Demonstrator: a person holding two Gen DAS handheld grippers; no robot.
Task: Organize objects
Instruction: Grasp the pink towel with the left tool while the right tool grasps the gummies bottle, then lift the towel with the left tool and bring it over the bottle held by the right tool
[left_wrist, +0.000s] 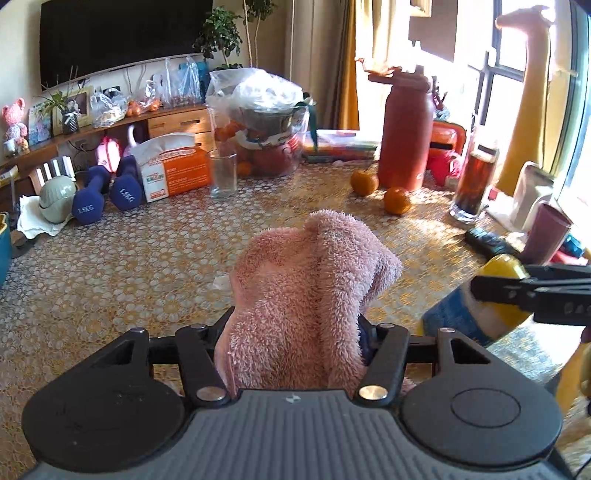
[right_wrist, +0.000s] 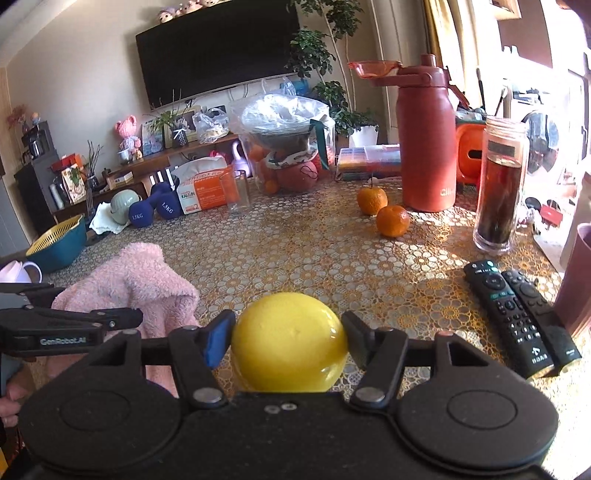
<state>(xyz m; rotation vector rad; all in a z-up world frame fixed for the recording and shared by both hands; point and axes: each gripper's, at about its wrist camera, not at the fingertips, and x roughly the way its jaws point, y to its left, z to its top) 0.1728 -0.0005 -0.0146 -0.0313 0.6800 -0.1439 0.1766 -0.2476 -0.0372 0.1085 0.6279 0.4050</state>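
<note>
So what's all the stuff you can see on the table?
Fluffy cloth: 1, pink, in left gripper.
Yellow-capped bottle: 1, in right gripper.
Oranges: 2 loose, mid table.
Flask: 1, red, behind oranges.
Tea bottle: 1, clear, right.
Remotes: 2, black, right front.
Glass: 1, clear, back.
Tissue pack: 1, orange-white, back.
Dumbbells: 2, blue, back left.
Left gripper: shut on cloth.
Right gripper: shut on bottle.

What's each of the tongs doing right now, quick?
Left tongs: closed on the fluffy pink cloth.
Right tongs: closed on the yellow-capped bottle.
</note>
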